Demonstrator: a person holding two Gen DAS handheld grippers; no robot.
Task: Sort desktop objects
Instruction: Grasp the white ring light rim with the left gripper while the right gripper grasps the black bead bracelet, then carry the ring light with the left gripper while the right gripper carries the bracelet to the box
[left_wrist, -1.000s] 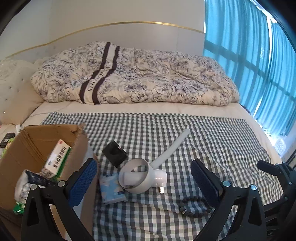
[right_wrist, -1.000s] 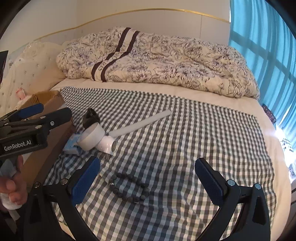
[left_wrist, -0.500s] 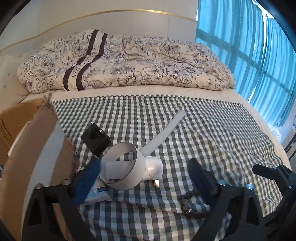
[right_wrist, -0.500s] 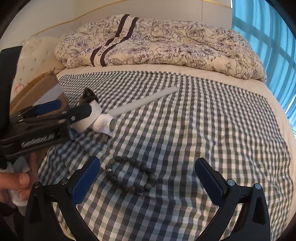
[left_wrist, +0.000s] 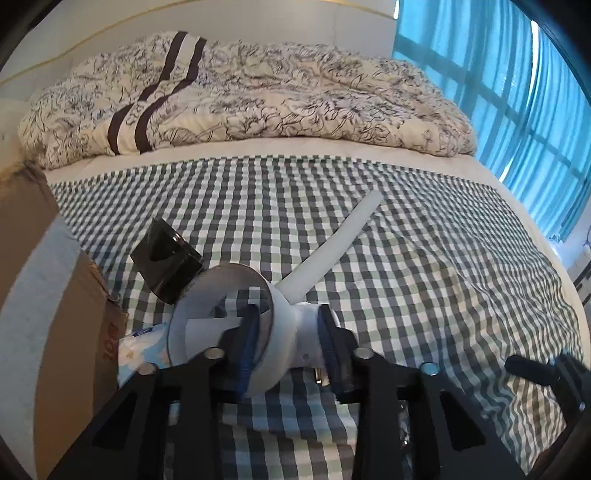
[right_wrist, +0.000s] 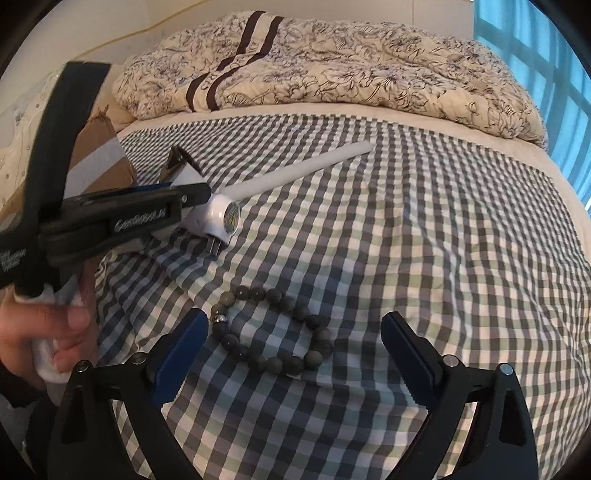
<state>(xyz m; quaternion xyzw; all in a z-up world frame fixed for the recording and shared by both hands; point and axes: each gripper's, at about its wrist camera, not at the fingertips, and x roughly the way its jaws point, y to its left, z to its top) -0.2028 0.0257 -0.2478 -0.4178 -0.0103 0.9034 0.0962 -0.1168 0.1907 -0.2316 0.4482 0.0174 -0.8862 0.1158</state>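
Note:
A white plug-in device (left_wrist: 295, 325) with a ring head and a long white tube (left_wrist: 332, 251) lies on the checked cloth. My left gripper (left_wrist: 290, 336) is shut on it, one blue pad inside the ring and the other against the plug body. In the right wrist view the same device (right_wrist: 221, 214) pokes out past the left gripper (right_wrist: 147, 210). A dark bead bracelet (right_wrist: 273, 328) lies flat on the cloth. My right gripper (right_wrist: 295, 354) is open just in front of it, a finger on either side, holding nothing.
A black cube-like object (left_wrist: 166, 262) and a blue tissue pack (left_wrist: 144, 347) lie beside the ring. A cardboard box (left_wrist: 44, 295) stands at the left. A folded floral quilt (left_wrist: 258, 92) is at the back, blue curtains (left_wrist: 517, 110) at the right. A hand (right_wrist: 44, 328) holds the left gripper.
My left gripper swung from over the box to the white device, came down and shut on it. My right gripper moved forward and lower, up to the bracelet.

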